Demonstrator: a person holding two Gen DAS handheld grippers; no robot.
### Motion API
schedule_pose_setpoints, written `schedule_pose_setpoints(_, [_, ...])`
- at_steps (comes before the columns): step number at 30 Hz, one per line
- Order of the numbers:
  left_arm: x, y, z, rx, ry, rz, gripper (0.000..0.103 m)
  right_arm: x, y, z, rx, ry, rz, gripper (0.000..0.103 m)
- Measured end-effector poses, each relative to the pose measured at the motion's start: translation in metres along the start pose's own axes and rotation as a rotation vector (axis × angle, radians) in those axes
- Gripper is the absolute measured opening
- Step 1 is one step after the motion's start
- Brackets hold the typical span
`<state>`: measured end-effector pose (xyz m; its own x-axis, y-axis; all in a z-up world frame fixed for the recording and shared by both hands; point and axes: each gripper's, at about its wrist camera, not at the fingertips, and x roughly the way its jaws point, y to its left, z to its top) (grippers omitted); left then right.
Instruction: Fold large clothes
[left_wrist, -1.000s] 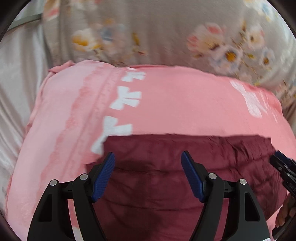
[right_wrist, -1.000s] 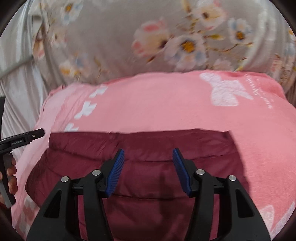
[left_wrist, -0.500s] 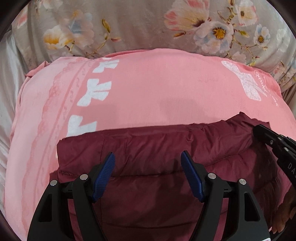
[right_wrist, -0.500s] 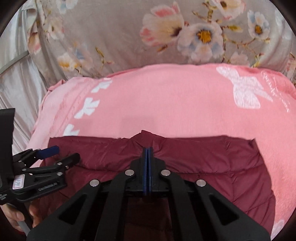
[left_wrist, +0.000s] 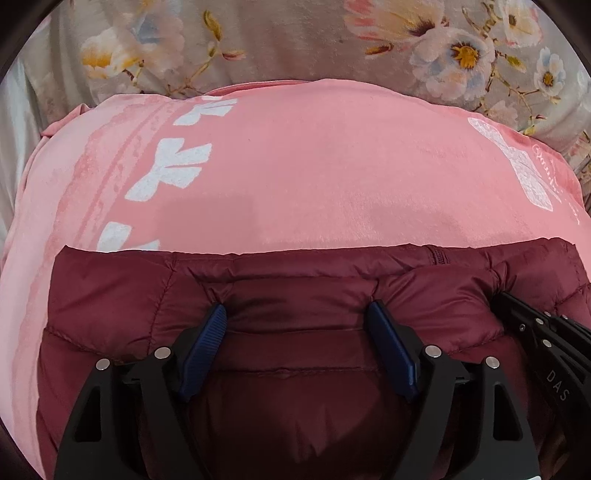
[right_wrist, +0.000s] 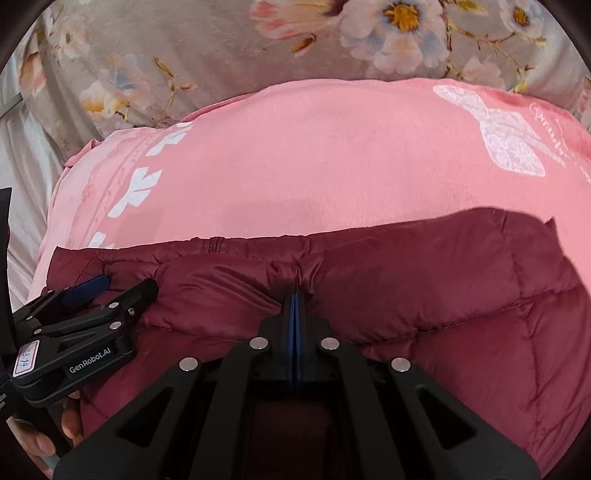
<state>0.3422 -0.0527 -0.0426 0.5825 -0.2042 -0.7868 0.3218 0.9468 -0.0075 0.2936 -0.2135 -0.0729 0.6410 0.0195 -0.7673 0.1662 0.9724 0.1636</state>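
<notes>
Two grips needed: my right gripper pinches the jacket edge; my left gripper, jaws wide and opening, should bite the fold between them.

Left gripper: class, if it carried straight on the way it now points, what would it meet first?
Most likely the maroon puffer jacket: the left gripper, jaws opening, already straddles its folded top edge. Beyond lies the pink blanket; depth is unclear.
</notes>
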Motion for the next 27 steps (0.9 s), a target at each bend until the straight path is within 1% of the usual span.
schedule_pose_setpoints(6, [0.005, -0.004, -0.004, 0.006, -0.028, 0.017, 0.080, 0.004, -0.002, -0.006, 0.009, -0.018, 0.008, 0.000])
schedule_pose_setpoints(16, [0.008, -0.008, -0.004, 0.025, -0.031, 0.046, 0.081, 0.005, -0.004, -0.006, 0.024, -0.019, 0.022, 0.000])
schedule_pose_setpoints(18, [0.005, -0.006, -0.004, 0.022, -0.028, 0.041, 0.081, -0.003, -0.008, -0.004, 0.036, -0.034, 0.042, 0.000])
schedule_pose_setpoints(20, [-0.007, 0.007, -0.002, -0.004, -0.019, 0.008, 0.080, -0.025, -0.013, -0.002, 0.027, -0.082, 0.033, 0.001])
schedule_pose_setpoints(21, [-0.018, 0.016, -0.001, -0.026, -0.029, -0.011, 0.080, -0.040, -0.017, 0.001, 0.014, -0.120, 0.014, 0.002])
schedule_pose_setpoints(22, [-0.027, 0.024, 0.000, -0.041, -0.042, -0.013, 0.080, -0.050, -0.020, 0.002, 0.009, -0.139, -0.004, 0.002])
schedule_pose_setpoints(23, [-0.036, 0.033, 0.002, -0.054, -0.060, -0.008, 0.080, -0.064, -0.031, 0.007, 0.011, -0.162, -0.035, 0.002])
schedule_pose_setpoints(24, [-0.045, 0.045, 0.006, -0.072, -0.077, 0.008, 0.080, -0.073, -0.043, 0.010, 0.030, -0.166, -0.053, 0.002])
schedule_pose_setpoints(27, [-0.052, 0.074, 0.016, -0.116, -0.096, 0.071, 0.080, -0.078, -0.083, 0.015, 0.123, -0.147, -0.114, 0.002])
